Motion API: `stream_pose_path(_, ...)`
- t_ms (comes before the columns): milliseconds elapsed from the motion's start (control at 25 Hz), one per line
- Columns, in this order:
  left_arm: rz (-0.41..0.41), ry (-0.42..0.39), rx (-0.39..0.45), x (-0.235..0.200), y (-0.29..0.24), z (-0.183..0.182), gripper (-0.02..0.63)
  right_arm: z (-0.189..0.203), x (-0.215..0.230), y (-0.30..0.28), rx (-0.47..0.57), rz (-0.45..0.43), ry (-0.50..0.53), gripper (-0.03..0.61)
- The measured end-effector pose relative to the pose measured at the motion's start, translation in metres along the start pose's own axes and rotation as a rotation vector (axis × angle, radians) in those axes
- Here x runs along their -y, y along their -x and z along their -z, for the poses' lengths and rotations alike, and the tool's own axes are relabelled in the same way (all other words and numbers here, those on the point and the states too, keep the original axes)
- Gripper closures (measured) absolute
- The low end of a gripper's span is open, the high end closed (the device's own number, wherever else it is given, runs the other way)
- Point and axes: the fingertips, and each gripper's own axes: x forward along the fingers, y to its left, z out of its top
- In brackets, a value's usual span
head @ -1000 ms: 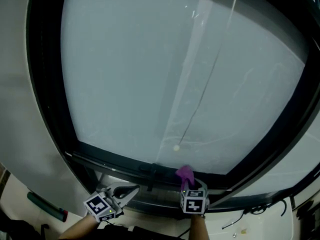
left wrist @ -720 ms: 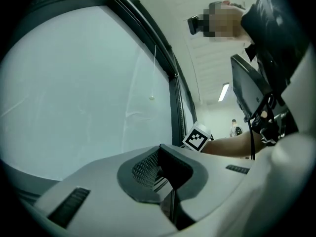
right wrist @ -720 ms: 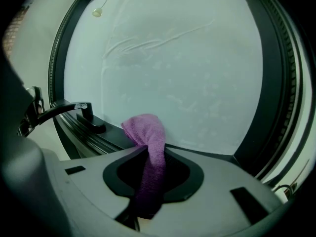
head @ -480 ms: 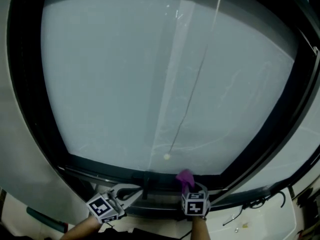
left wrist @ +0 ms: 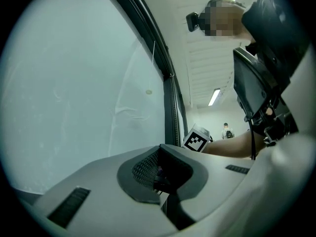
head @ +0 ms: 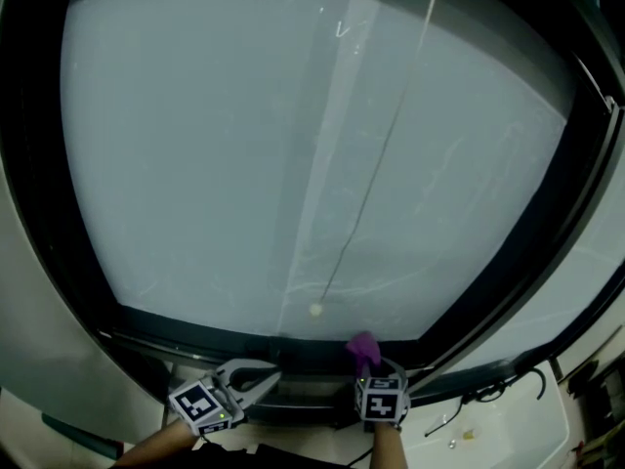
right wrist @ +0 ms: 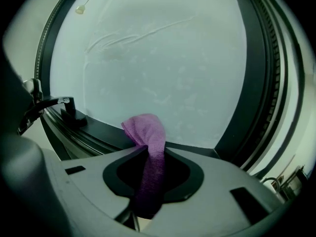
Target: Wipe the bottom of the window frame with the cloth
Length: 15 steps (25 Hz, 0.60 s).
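Observation:
A purple cloth (head: 362, 345) sticks up from my right gripper (head: 369, 362), which is shut on it. The cloth's folded tip (right wrist: 144, 128) rests against the black bottom frame (right wrist: 101, 134) of the window, just below the frosted glass (right wrist: 163, 58). In the head view the bottom frame (head: 195, 332) runs across above both grippers. My left gripper (head: 262, 375) hangs just below the frame, left of the right one, jaws together with nothing between them. From the left gripper (left wrist: 161, 152) view I see the glass (left wrist: 74, 93) and the right gripper's marker cube (left wrist: 196, 138).
A thin cord with a small bead (head: 315, 310) hangs in front of the glass. A black latch (right wrist: 68, 110) sits on the bottom frame left of the cloth. Cables lie on a white ledge (head: 493, 413) at lower right. A distant person (left wrist: 226, 130) stands in the room.
The head view has tilted, so the window sits lower and fills more of the picture. Both grippers stay at the bottom frame, the cloth still held against it.

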Motion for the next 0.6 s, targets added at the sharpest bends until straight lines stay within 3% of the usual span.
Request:
stream_pose_path(320,0.038,0.007,-0.032,0.001,-0.013,0.012,0.610,0.014,0.021,0.004,-0.026,0.051,-0.038,0.492)
stream_pose_path(600,0.062,0.050,-0.010,0.001,-0.011,0.014,0.609,0.026,0.035,0.004,-0.044,0.075,-0.069,0.492)
